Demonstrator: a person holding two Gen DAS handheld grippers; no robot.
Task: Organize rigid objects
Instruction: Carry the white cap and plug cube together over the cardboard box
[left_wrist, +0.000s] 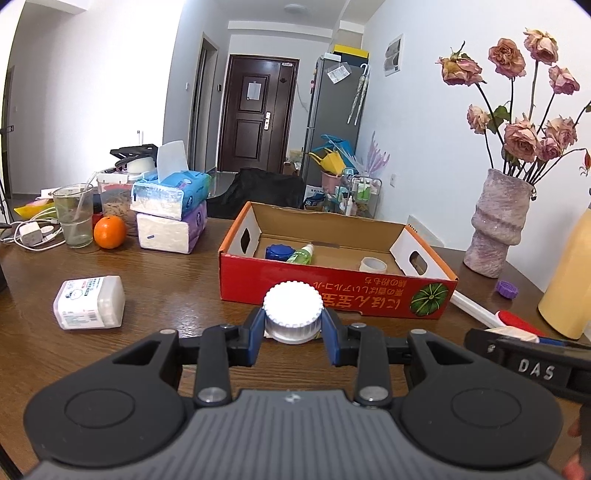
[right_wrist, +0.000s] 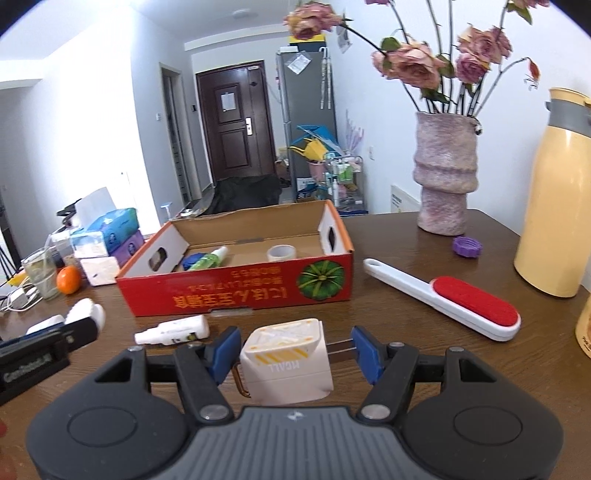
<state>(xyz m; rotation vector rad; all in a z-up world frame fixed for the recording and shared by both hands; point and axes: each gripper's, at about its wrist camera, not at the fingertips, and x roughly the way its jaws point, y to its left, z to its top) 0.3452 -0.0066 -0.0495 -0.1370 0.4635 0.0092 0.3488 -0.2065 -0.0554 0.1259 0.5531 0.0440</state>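
A red cardboard box (left_wrist: 332, 291) stands open on the wooden table, also in the right wrist view (right_wrist: 236, 291). It holds a blue lid (left_wrist: 279, 252), a green bottle (left_wrist: 301, 254) and a tape roll (left_wrist: 373, 264). My left gripper (left_wrist: 293, 325) is shut on a white-capped bottle (left_wrist: 292, 306) just in front of the box. My right gripper (right_wrist: 295, 350) is shut on a white plug adapter (right_wrist: 288, 360), its prongs against the right pad. A small white spray bottle (right_wrist: 173, 330) lies before the box.
A red-and-white lint brush (right_wrist: 443, 295), a purple cap (right_wrist: 467, 246), a pink vase (right_wrist: 445, 173) and a yellow thermos (right_wrist: 554, 195) sit on the right. A white cotton-swab box (left_wrist: 88, 302), an orange (left_wrist: 109, 232), a glass (left_wrist: 73, 216) and tissue packs (left_wrist: 171, 214) sit on the left.
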